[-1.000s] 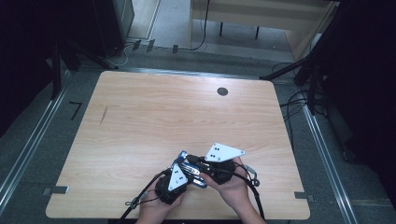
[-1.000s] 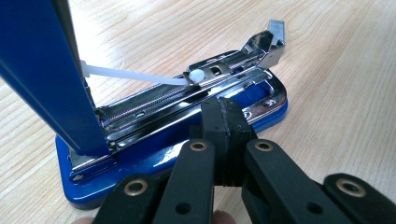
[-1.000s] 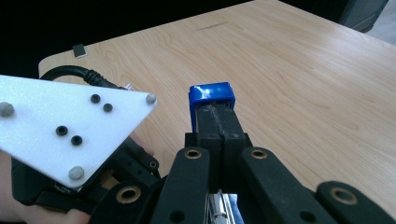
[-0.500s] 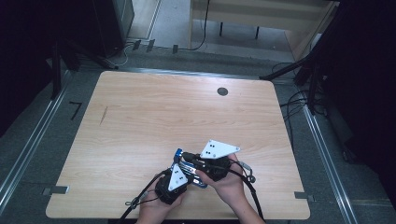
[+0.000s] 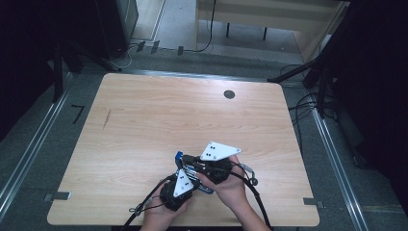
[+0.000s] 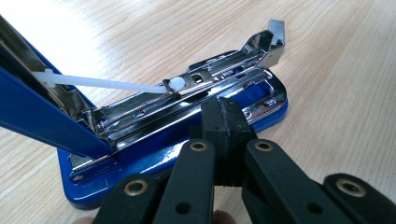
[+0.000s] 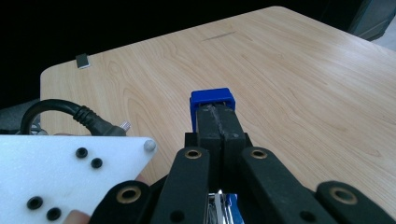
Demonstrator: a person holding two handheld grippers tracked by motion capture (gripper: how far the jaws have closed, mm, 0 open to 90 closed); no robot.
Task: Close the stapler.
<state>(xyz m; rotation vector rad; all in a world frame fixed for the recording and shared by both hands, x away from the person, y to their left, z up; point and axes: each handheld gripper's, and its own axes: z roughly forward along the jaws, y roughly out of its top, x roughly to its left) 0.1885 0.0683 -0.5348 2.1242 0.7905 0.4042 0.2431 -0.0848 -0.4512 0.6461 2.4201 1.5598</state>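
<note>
— Blue plastic and bright chrome: that is a stapler (image 6: 187,116), swung open, lying on the wooden table (image 5: 144,125) near the person's edge. Its blue base sits flat on the wood and its blue top cover (image 6: 42,116) is lifted up at an angle.

— Where are the two tools?

— Both are right at the stapler, close together. From the high view, the left gripper (image 5: 185,174) is nearest the person and the right gripper (image 5: 195,161) lies just beyond it, each with a grey three-cornered plate on top.

— And the left jaws?

— Brought fully together, pad against pad. In the left gripper view the tips (image 6: 227,122) rest against the chrome magazine rail; whether they pinch any part of it I cannot tell.

— The right ones?

— Also closed tight. In the right gripper view the tips (image 7: 217,122) sit just behind the blue end of the lifted cover (image 7: 212,100); a bit of chrome shows below, but no clear grip on anything.

— Anything else on the table?

— A small dark round hole (image 5: 229,94) near the far edge, well apart from the hands.
</note>
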